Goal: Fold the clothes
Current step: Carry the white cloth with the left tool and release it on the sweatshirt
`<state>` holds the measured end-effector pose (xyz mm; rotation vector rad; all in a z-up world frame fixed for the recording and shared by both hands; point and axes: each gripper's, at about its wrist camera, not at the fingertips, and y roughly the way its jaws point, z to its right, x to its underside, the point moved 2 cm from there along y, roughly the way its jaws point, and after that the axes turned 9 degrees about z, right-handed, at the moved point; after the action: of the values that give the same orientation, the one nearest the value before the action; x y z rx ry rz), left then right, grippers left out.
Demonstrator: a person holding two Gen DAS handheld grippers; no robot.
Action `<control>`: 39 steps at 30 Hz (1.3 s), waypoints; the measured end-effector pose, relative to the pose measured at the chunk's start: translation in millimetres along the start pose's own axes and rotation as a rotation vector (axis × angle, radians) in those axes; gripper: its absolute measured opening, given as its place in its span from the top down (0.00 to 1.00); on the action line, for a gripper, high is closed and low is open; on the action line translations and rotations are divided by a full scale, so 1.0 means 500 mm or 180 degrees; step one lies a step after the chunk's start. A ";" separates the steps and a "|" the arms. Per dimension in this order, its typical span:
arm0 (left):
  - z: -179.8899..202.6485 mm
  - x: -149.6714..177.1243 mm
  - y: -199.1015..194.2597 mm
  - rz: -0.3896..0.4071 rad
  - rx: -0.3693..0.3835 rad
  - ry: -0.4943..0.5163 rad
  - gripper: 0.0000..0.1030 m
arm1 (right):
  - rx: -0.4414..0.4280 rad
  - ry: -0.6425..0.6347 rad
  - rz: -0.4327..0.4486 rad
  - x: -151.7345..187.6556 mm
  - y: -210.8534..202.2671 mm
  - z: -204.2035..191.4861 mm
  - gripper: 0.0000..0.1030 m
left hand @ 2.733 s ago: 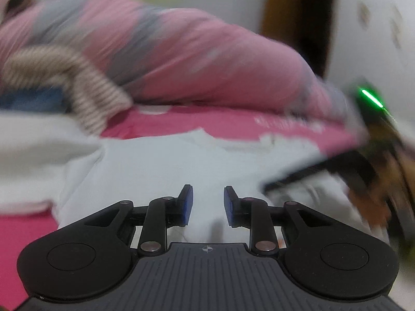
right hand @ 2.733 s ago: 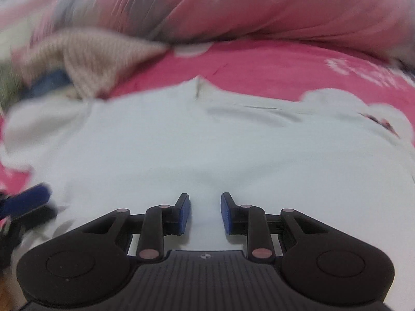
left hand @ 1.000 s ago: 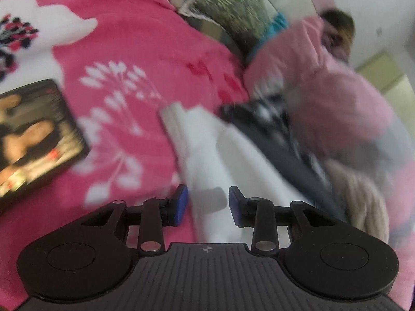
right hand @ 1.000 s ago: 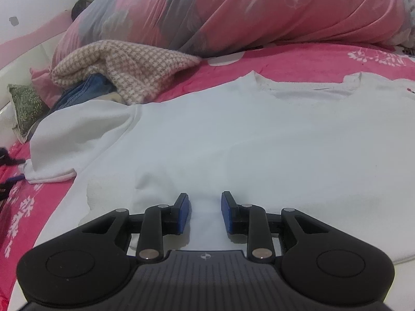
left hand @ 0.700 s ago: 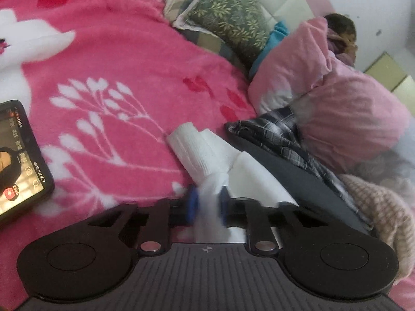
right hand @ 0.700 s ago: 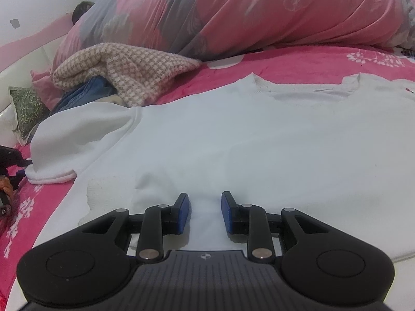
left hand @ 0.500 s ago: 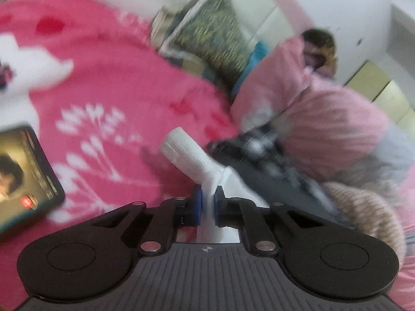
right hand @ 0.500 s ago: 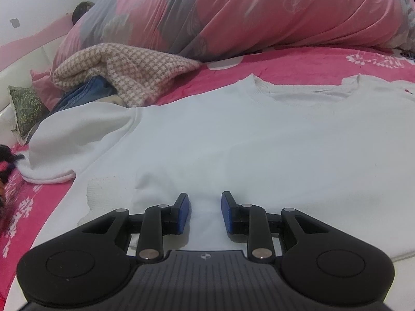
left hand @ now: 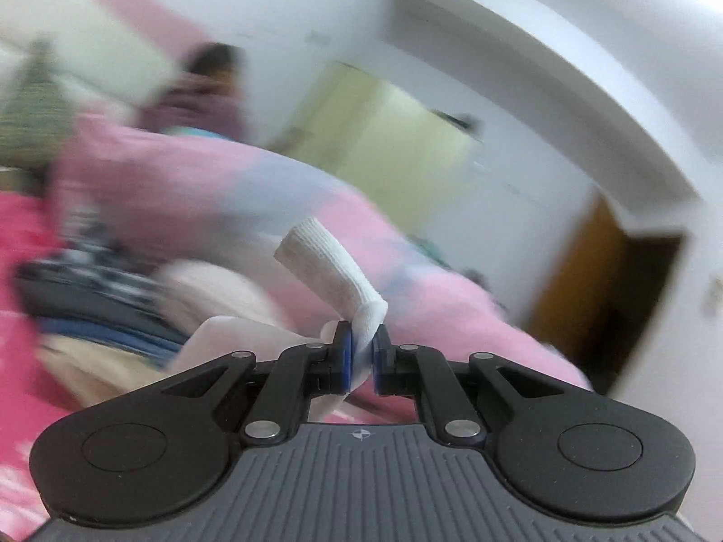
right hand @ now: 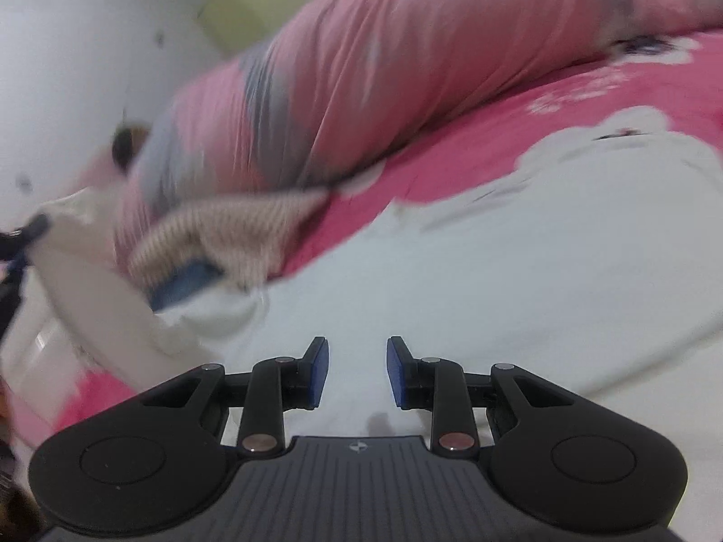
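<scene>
A white long-sleeved top (right hand: 519, 280) lies spread flat on the pink bed. My left gripper (left hand: 360, 352) is shut on the ribbed cuff of its sleeve (left hand: 334, 271), which sticks up above the blue pads, lifted off the bed. In the right wrist view that raised sleeve (right hand: 90, 289) stretches up to the left edge. My right gripper (right hand: 354, 368) is open just above the top's body, with nothing between its fingers.
A big pink and grey duvet (right hand: 384, 77) runs along the back of the bed. A beige knit garment (right hand: 226, 230) and blue clothing (right hand: 190, 284) are piled at the left. A person (left hand: 203, 90) sits at the far left; a brown door (left hand: 601, 280) stands at the right.
My left gripper closed on the sleeve cuff on the bed, then lifted and swung it up to the right. The right gripper stayed open and turned left over the top.
</scene>
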<state>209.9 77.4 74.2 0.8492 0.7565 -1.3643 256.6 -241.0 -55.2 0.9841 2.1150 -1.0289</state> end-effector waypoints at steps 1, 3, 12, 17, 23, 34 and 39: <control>0.044 0.026 0.007 -0.0084 0.0137 0.0041 0.94 | 0.0034 0.0076 0.0052 -0.003 -0.026 0.023 0.71; 0.128 0.091 0.024 -0.0268 0.0349 0.0140 0.94 | 0.0102 0.0228 0.0156 -0.009 -0.077 0.070 0.70; 0.294 0.544 0.101 -0.1783 0.0701 0.1127 0.83 | 0.0501 0.0874 0.0428 -0.001 -0.241 0.277 0.70; 0.255 0.527 0.062 -0.1876 0.0912 0.1071 0.60 | 0.0468 0.0990 0.0427 -0.001 -0.234 0.302 0.70; 0.171 0.378 0.030 -0.1795 0.0947 0.1395 0.56 | 0.0294 0.0845 0.0360 -0.034 -0.219 0.238 0.63; -0.145 0.222 0.072 -0.1749 -0.0262 0.0924 0.50 | 0.0996 0.0617 0.0165 -0.071 -0.128 0.221 0.52; -0.212 0.257 0.076 -0.1925 -0.0184 0.0467 0.46 | 0.1164 0.0686 0.0060 -0.065 -0.093 0.239 0.61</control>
<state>259.5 104.3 -86.8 0.7044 1.2271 -1.8096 258.4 -371.6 -75.8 1.3387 2.1225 -1.3864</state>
